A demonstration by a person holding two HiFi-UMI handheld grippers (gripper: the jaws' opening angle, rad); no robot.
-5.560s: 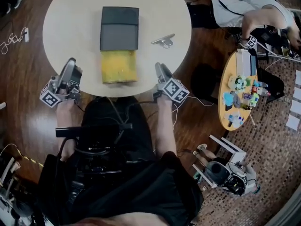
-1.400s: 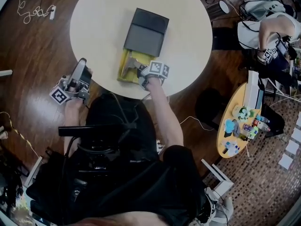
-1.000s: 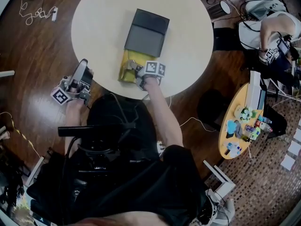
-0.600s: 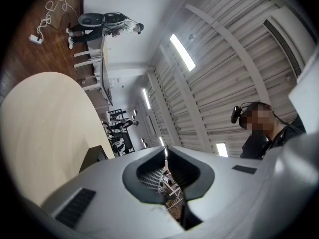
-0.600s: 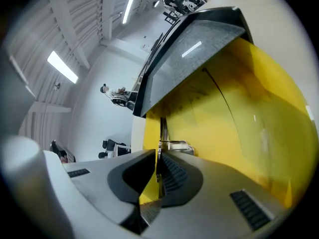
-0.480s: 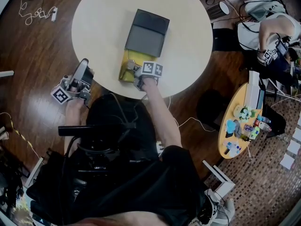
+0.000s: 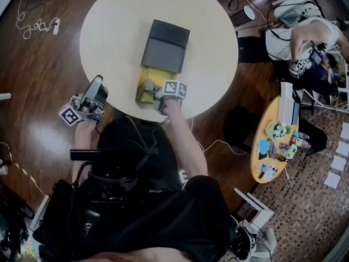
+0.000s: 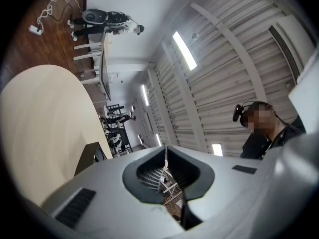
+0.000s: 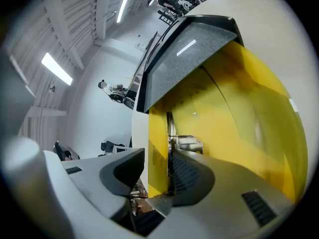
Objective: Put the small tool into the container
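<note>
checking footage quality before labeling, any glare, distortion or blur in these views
Head view: dim, edges bent, table evenly lit. Right gripper view: strong fisheye, glare streak on the dark cover, yellow container soft up close. Left gripper view: bright ceiling lights, dark corners.

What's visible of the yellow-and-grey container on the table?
The container is a flat rectangular box lying on the round white table, near the person's edge. A dark grey matte cover hides the far part; a yellow tray is slid out toward the person, open on top. A small metal tool lies in the tray. The right gripper reaches into it, its jaws just opened and apart, the tool beside one jaw, unclamped.
</note>
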